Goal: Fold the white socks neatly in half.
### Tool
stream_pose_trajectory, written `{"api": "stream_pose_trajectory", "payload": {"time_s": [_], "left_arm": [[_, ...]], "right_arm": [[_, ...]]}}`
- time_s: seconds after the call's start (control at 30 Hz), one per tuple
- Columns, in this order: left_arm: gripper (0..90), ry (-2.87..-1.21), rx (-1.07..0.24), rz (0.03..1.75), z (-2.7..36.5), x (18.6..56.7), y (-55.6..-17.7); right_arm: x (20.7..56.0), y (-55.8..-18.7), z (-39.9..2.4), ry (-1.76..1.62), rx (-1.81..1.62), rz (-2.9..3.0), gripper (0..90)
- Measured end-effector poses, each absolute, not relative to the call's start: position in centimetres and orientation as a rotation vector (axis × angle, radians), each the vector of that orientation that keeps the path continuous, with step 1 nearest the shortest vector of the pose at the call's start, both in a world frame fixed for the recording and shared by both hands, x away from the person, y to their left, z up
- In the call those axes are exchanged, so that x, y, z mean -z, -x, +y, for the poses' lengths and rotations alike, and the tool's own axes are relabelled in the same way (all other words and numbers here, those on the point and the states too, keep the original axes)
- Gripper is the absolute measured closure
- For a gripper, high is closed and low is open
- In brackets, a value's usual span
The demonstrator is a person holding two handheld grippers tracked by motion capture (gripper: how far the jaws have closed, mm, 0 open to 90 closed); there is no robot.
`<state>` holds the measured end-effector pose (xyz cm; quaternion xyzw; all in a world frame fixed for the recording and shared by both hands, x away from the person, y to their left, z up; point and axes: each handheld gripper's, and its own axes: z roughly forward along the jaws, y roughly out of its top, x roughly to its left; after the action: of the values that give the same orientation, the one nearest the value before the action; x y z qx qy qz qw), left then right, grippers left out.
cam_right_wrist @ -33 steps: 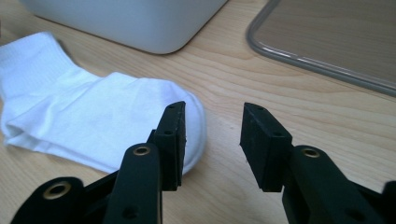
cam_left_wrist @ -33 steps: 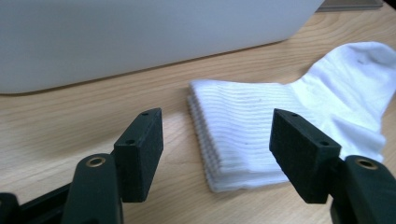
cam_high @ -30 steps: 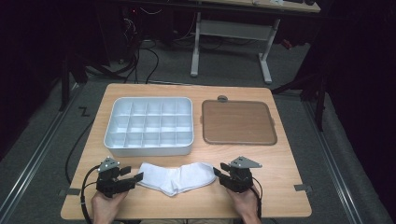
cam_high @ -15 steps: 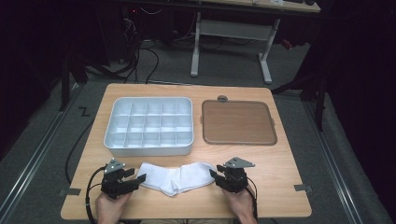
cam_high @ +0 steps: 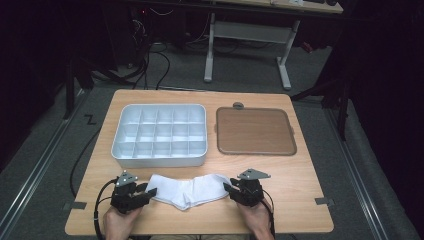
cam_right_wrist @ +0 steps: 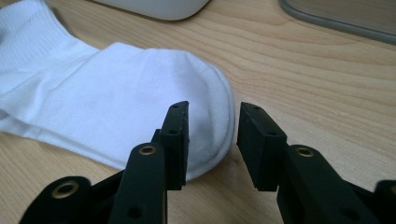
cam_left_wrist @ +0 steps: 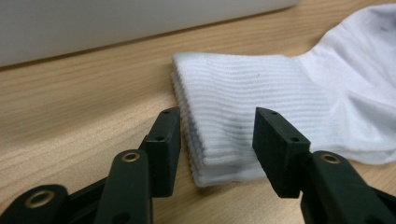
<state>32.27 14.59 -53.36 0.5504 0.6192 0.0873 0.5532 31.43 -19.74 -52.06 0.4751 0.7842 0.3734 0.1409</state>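
The white socks [cam_high: 189,190] lay flat on the worktop [cam_high: 300,170], near its front edge. The left gripper [cam_left_wrist: 217,135] had just been closing, fingers apart astride the ribbed cuff. The right gripper [cam_right_wrist: 214,140] had also been closing, fingers apart around the toe edge.

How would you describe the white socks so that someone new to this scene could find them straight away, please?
Start at the wooden table and go to its near edge, in front of the white divided tray. The white socks lie flat there between the left gripper and the right gripper. They are the only soft cloth thing, ribbed cuff leftward.
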Motion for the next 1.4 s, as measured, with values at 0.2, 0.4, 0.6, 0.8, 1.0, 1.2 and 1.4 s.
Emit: {"api": "stream_pose_trajectory", "payload": {"time_s": [0.2,0.4,0.6,0.8,1.0,1.2,1.4], "left_arm": [[60.4,-1.321,-0.221,1.460,14.5,53.4,-32.2],[68.2,-1.305,-0.206,1.470,14.5,53.4,-32.3],[76.9,-1.285,-0.187,1.459,14.5,53.3,-32.4],[79.6,-1.277,-0.175,1.453,14.5,53.2,-32.4],[80.4,-1.278,-0.164,1.437,14.0,53.1,-32.4],[80.6,-1.296,-0.158,1.412,13.1,52.8,-32.6],[80.7,-1.314,-0.150,1.395,12.0,52.7,-32.8]], "right_arm": [[52.4,-31.4,-19.6,-1.369,-1.066,2.288,72.5],[52.6,-31.4,-19.7,-1.358,-1.049,2.295,81.0],[52.5,-31.3,-19.8,-1.344,-1.049,2.297,84.1],[52.4,-31.2,-20.0,-1.344,-1.051,2.292,84.4],[52.2,-31.0,-20.7,-1.347,-1.054,2.279,84.4],[52.1,-30.9,-21.6,-1.368,-1.050,2.260,84.4],[52.0,-30.8,-22.7,-1.387,-1.042,2.238,84.5]]}}
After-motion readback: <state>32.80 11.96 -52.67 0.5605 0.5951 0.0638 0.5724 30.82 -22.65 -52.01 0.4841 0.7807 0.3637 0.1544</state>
